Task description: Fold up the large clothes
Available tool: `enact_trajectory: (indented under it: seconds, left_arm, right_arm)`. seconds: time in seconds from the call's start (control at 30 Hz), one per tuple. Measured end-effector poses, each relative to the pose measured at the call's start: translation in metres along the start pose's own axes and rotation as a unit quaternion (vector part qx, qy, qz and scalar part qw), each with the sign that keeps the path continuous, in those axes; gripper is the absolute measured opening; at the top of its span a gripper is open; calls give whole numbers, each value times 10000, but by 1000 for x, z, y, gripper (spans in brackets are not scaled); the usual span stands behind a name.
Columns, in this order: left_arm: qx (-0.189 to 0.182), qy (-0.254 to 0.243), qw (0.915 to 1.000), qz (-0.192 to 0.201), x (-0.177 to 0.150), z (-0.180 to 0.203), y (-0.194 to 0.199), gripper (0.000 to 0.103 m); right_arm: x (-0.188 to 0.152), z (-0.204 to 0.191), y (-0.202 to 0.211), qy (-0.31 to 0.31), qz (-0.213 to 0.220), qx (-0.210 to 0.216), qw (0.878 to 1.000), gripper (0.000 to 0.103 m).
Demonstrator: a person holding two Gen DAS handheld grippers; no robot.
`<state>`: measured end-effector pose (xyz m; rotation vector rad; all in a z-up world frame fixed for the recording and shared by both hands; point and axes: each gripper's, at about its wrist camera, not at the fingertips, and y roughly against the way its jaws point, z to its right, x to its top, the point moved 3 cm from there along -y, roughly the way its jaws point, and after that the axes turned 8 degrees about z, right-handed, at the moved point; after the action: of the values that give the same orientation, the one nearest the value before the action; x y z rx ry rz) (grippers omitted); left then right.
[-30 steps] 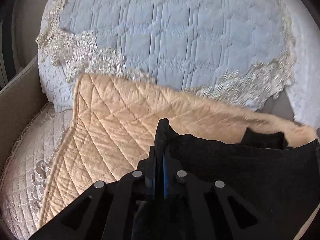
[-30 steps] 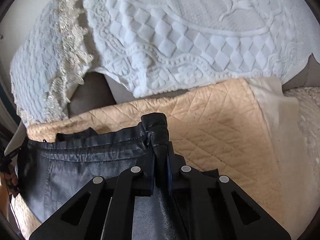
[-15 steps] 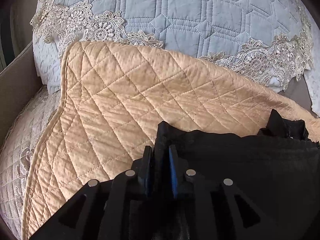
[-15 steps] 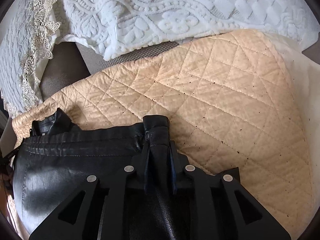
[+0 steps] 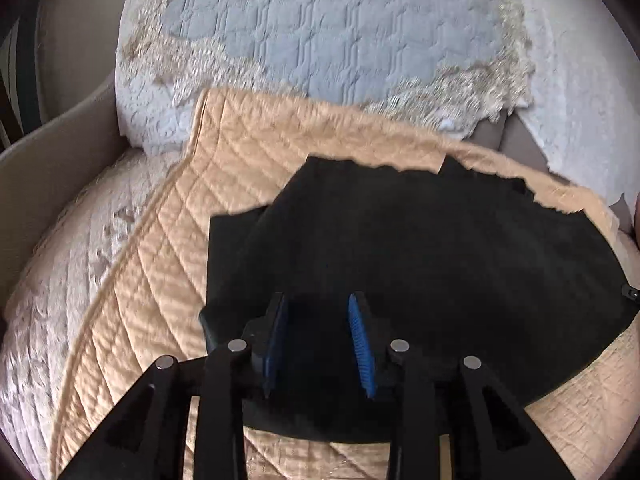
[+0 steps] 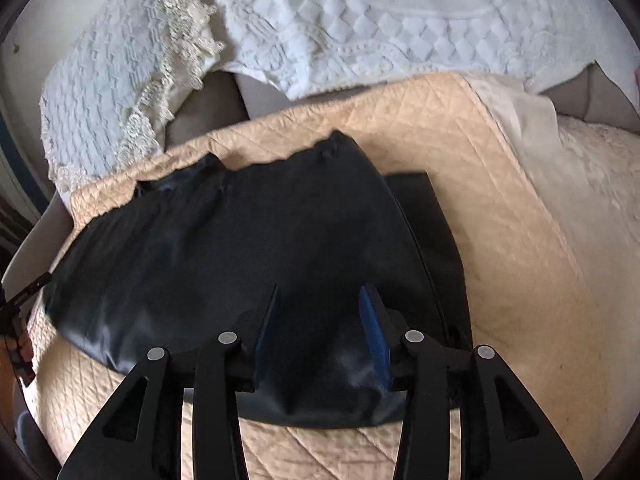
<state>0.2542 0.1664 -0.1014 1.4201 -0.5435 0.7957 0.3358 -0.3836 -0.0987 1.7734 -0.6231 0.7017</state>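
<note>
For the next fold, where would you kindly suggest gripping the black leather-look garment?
Probably the black leather-look garment at its gathered far edge, one corner per gripper, coming from above: that edge lies exposed on the peach quilted mat.

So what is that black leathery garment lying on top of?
The black garment lies on a peach quilted pad, which shows all round it. Another black layer peeks out beneath its right edge. Whatever is under the pad itself is covered; pale lacy bedding lies behind.
</note>
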Motion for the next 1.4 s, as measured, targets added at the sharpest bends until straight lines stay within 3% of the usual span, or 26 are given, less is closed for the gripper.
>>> enact_trajectory:
  seconds: [0.07, 0.1, 0.2, 0.27, 0.33, 0.43, 0.5, 0.57, 0.7, 0.9, 0.97, 1.03, 1.13, 1.27, 1.3, 1.33, 1.4]
  left_arm:
    - [-111, 285, 9993, -214, 0, -13, -12, 29]
    - [-96, 358, 9992, -165, 3, -13, -8, 29]
    - [-56, 375, 9993, -79, 14, -13, 11, 29]
    - [-171, 475, 9987, 22, 8, -15, 35, 32]
    - [-268, 768, 9967, 26, -6, -22, 57, 45]
    - [-306, 1251, 9916, -130, -39, -31, 75, 52]
    - [-307, 1524, 9875, -268, -52, -38, 70, 52]
    - [-327, 1680, 9850, -196, -53, -42, 66, 52]
    - [-245, 1776, 9837, -133, -37, -38, 56, 65]
    - [-59, 2181, 9759, -27, -27, -50, 34, 66]
    - [29, 2176, 9760, 8, -25, -49, 30, 66]
    - [121, 2091, 9778, 12, -23, -48, 26, 66]
    - [259, 2078, 9778, -7, -20, -50, 22, 57]
    - [554, 1945, 9793, -78, -17, -50, 18, 37]
    - [626, 1873, 9803, -88, -17, -49, 17, 32]
    - [697, 1815, 9809, -103, -17, -48, 16, 28]
    - [742, 1757, 9816, -132, -13, -48, 17, 21]
  right_arm:
    - [-7, 20, -7, -227, -40, 12, 9997, 24]
    - [-4, 27, -7, -424, -20, -27, 9991, 23]
    - [6, 29, 11, -750, 72, -40, 9972, 28]
    - [3, 24, 32, -888, 194, 6, 9959, 41]
    - [-11, 21, 54, -1190, 226, 84, 9926, 46]
    - [-46, 18, 70, -1781, 76, 399, 9832, 63]
    - [-69, 22, 67, -2066, -176, 463, 9772, 64]
    - [-74, 26, 67, -2131, 0, 553, 9755, 64]
    - [-60, 36, 58, -2374, 137, 517, 9699, 64]
    - [-46, 59, 46, -2919, 473, 243, 9550, 64]
    - [-44, 62, 44, -3082, 559, 217, 9494, 64]
    - [-42, 61, 40, -3028, 548, 134, 9514, 64]
    - [-37, 60, 37, -2890, 514, 46, 9559, 64]
    - [-36, 66, 36, -3137, 661, 21, 9472, 62]
    - [-36, 67, 36, -3175, 673, -23, 9459, 56]
    - [-36, 67, 35, -3165, 630, -205, 9463, 39]
    - [-36, 71, 30, -3200, 480, -354, 9456, 28]
